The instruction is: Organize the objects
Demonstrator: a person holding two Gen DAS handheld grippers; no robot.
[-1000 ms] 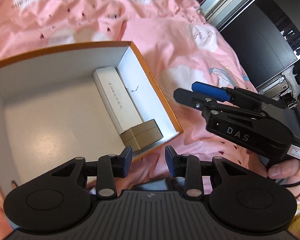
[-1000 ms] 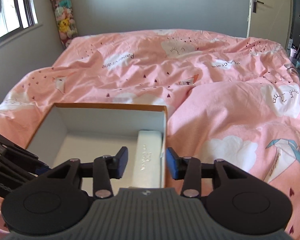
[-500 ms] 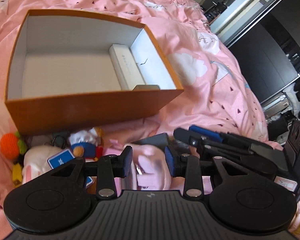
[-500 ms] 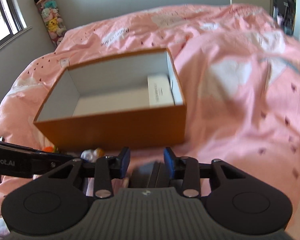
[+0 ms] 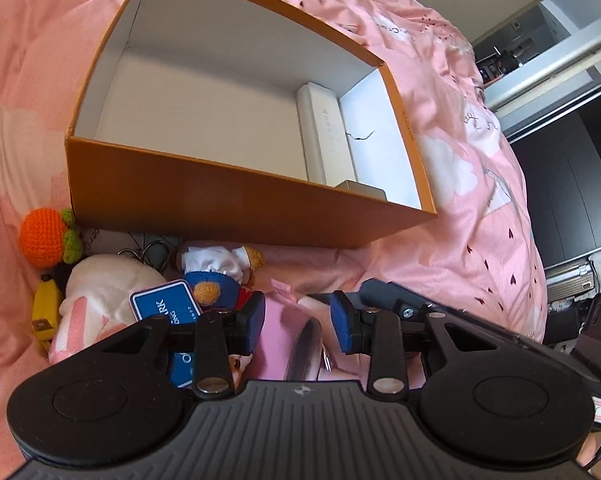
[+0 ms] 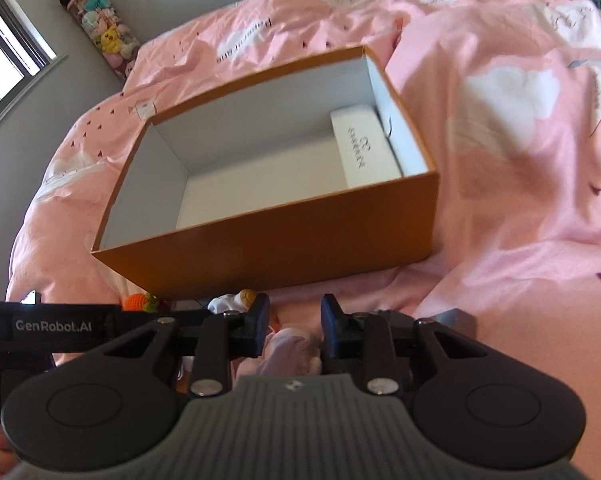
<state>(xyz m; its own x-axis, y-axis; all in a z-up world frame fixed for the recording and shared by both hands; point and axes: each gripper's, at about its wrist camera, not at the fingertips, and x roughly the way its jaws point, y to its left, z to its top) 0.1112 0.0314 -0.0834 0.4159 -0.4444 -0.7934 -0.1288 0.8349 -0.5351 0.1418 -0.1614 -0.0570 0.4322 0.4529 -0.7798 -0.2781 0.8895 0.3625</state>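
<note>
Both cameras have dropped and pulled back since a second ago: then they were looking down into the orange box point(image 5: 236, 200), and now its near wall is filling the middle of each view with a heap of small things showing in front of it on the pink bed cover point(image 5: 472, 216).

In the left wrist view, an orange crocheted ball point(image 5: 44, 236) is lying at the far left, just beside the box's near corner. Below it a yellow toy point(image 5: 44, 312) is sitting against a white and pink plush point(image 5: 100, 292). Next comes a blue card point(image 5: 166, 304), touching a small doll in white and blue point(image 5: 216, 268). The left hand-held gripper point(image 5: 296, 322) is hovering low over a pink item with a dark streak point(image 5: 288, 352); its fingers are standing apart and gripping nothing.

Inside the box, a long white case point(image 5: 324, 136) is lying along the right wall, with a small tan box point(image 5: 360, 190) at its near end, mostly hidden behind the near wall.

In the right wrist view, the right hand-held gripper point(image 6: 294, 328) is also parted and holding nothing, with a pale pink bundle point(image 6: 292, 350) lying between and below its fingers. I cannot tell whether they are touching it. A grey flat object point(image 6: 448, 316) is poking out just right of the fingers.
</note>
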